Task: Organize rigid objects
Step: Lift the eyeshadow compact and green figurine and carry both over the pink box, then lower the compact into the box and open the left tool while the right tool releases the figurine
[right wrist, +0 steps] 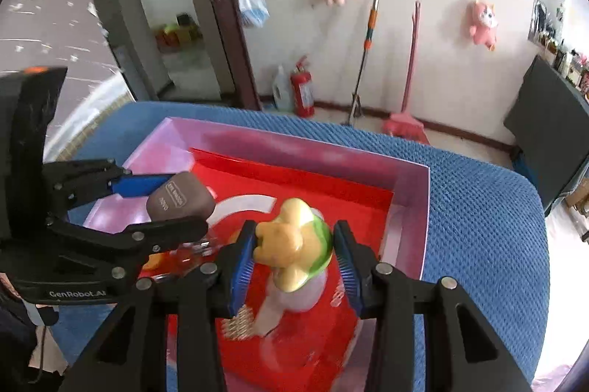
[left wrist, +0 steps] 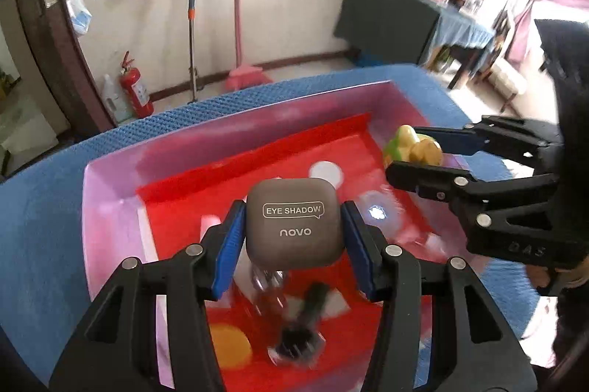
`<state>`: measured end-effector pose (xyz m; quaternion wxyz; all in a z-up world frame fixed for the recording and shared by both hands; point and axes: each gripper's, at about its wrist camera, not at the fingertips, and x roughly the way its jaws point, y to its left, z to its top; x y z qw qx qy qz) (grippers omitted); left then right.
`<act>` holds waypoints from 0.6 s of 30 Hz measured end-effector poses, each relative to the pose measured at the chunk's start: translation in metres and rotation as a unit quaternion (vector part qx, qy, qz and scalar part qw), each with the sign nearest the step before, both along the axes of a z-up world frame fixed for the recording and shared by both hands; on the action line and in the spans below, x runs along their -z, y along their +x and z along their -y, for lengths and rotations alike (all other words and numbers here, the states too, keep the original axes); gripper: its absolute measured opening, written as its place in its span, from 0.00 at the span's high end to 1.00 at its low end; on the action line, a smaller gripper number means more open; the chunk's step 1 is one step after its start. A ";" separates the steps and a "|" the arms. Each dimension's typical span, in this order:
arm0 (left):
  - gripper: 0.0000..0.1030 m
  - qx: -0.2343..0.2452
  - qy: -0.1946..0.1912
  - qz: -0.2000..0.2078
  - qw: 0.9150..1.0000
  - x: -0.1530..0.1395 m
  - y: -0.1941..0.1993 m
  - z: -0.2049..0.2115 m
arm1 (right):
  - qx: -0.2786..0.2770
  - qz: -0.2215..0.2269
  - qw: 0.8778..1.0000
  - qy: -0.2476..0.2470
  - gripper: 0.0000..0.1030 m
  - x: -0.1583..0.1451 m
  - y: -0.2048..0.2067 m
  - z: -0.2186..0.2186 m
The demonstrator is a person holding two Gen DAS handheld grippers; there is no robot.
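The brown eye shadow case (left wrist: 293, 221) is clamped in the left gripper (left wrist: 293, 237) and the yellow-green toy (right wrist: 294, 241) in the right gripper (right wrist: 294, 259), both held above the pink box (left wrist: 110, 178); several blurred items are already seen inside, so these two are judged still to be placed

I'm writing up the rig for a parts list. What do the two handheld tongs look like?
Both the left tongs and the right tongs are black plastic frames of angular linkage bars with triangular cut-outs, joined by round silver pins. Each fingertip carries a ribbed blue pad. Seen from the right wrist view, the left body bears white GenRobot lettering; the right body has embossed letters, unclear.
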<state>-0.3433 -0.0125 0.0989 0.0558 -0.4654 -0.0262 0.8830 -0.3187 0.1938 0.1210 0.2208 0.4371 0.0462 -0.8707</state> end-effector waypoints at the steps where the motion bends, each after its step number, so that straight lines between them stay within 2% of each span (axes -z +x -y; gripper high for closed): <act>1: 0.52 -0.001 -0.005 0.008 1.000 0.006 -0.009 -0.001 | 0.001 0.010 1.000 0.005 0.56 0.005 -0.009 0.000; 8: 0.52 0.003 0.008 0.048 0.999 0.035 -0.051 0.001 | 0.001 0.049 0.997 0.055 0.56 0.031 -0.047 0.003; 18: 0.52 -0.014 0.009 0.085 0.996 0.054 -0.064 0.001 | -0.004 0.077 0.990 0.116 0.56 0.045 -0.066 0.014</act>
